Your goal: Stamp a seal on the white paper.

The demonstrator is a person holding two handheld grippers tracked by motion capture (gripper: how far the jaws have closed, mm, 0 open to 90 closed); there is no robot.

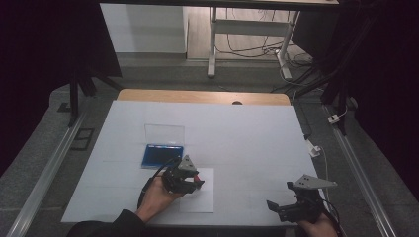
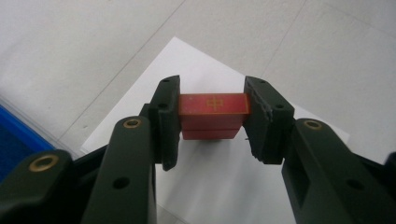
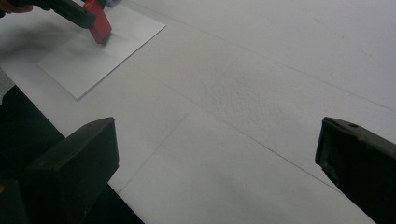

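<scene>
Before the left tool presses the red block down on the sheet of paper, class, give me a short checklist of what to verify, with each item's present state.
1. Red block clamped between the left tool's jaws, one on each side: ok.
2. Block sits level in the grip, gold mark facing up: ok.
3. Block is over the white sheet of paper: ok.
4. Whether the block's underside already touches the paper: cannot tell.
5. Right tool open, holding nothing and away from the sheet: ok.
6. Blue case lies beyond the paper, out of the way: ok.
</scene>
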